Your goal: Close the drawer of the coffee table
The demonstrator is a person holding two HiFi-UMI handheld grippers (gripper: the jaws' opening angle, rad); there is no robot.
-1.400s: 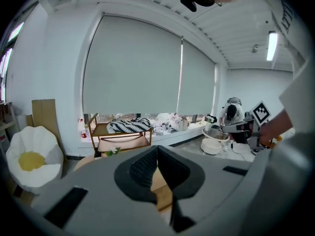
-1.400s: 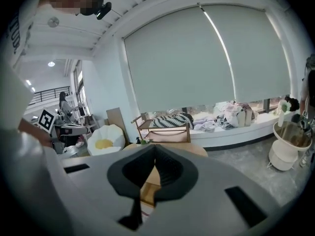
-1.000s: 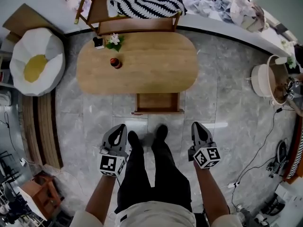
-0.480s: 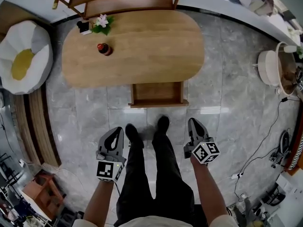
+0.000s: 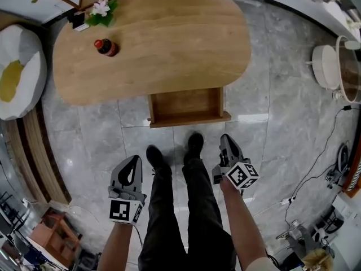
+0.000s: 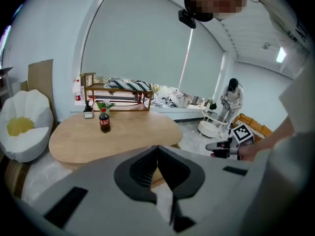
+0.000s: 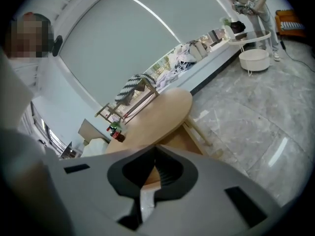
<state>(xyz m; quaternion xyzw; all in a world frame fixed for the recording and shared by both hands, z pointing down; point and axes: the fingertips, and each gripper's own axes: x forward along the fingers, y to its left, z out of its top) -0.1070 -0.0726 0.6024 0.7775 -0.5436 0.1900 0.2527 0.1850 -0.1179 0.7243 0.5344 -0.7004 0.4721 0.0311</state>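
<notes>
Drawer [image 5: 187, 107] stood pulled out from the counter [image 5: 169, 38] front, frame centre. Left gripper [image 5: 135, 159] and right gripper [image 5: 225, 138] sat lower, well apart from it, fingers clenched on nothing. Risk: an off-centre push from one gripper could skew and jam the drawer.

The coffee table [image 5: 169, 44] and its drawer [image 5: 186, 103] are showing smooth, matt, pale wood, while the grey veined floor tiles [image 5: 276, 123] are gleaming glossy and throwing back light.

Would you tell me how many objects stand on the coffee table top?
3, all at its far left end: a red-capped bottle, a flowering plant, and a small dark object beside it.
</notes>
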